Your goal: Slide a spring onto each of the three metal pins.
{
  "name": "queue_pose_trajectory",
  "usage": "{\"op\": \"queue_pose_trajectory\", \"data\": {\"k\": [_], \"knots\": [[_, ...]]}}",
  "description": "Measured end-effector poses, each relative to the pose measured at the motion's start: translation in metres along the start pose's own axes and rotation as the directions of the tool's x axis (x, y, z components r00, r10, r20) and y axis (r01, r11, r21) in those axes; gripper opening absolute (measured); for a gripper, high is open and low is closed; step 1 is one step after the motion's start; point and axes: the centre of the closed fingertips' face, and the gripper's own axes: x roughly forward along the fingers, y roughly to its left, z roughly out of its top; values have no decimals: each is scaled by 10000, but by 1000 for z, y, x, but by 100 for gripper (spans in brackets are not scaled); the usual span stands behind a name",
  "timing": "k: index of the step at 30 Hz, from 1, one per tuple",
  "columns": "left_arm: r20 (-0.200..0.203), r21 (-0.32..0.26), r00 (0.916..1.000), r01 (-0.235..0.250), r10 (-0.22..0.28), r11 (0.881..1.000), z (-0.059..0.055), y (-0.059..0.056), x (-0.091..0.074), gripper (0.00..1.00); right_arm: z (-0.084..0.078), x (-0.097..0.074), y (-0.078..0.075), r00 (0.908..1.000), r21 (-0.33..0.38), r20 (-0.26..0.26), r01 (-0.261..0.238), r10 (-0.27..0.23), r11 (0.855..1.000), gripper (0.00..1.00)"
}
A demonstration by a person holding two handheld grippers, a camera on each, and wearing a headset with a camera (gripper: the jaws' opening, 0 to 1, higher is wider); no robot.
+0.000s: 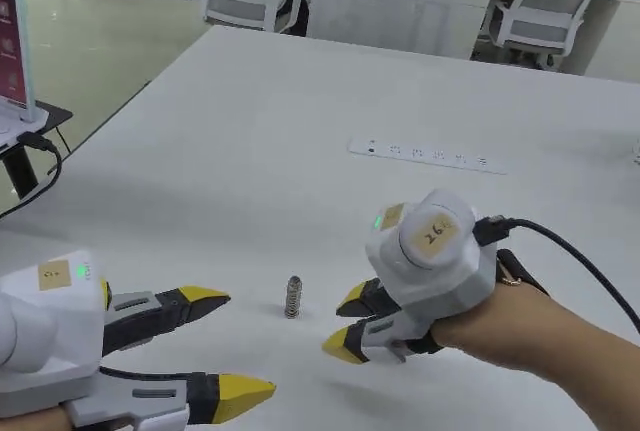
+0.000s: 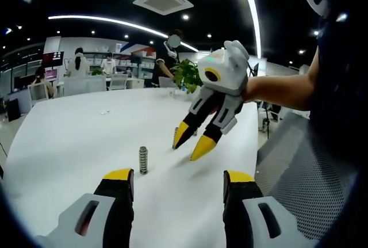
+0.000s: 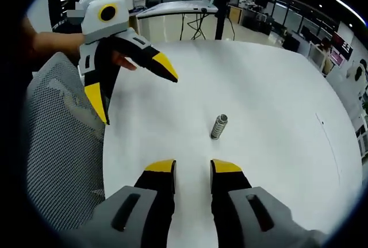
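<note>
A small metal spring (image 1: 293, 297) stands upright on the white table (image 1: 300, 131), apparently on a pin that I cannot make out. It sits between the two grippers. My left gripper (image 1: 228, 344) is at the bottom left, open wide, its yellow tips pointing right toward the spring. My right gripper (image 1: 343, 323) is just right of the spring, open by a narrower gap, with nothing between its fingers. In the left gripper view the spring (image 2: 143, 160) is just ahead of the left jaw, with the right gripper (image 2: 192, 144) beyond. In the right gripper view the spring (image 3: 218, 126) stands ahead of the right gripper (image 3: 193, 166).
A white power strip (image 1: 428, 155) lies farther back on the table. Office chairs (image 1: 540, 6) stand behind the far edge. A black cable (image 1: 45, 166) hangs at the left. A grey mesh chair (image 3: 63, 144) is beside the table's near edge.
</note>
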Motion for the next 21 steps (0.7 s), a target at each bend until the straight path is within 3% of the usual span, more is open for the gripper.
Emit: {"op": "queue_pose_trajectory", "data": {"k": [9, 21], "knots": [[39, 68, 10000, 0, 0, 10000, 4, -3, -1, 59, -17, -27, 8, 9984, 575, 451, 305, -331, 9979, 24], [60, 89, 10000, 16, -16, 10000, 8, -7, -2, 60, -41, -61, -1, 9897, 1403, 850, 1028, -1155, 9848, 27]]}}
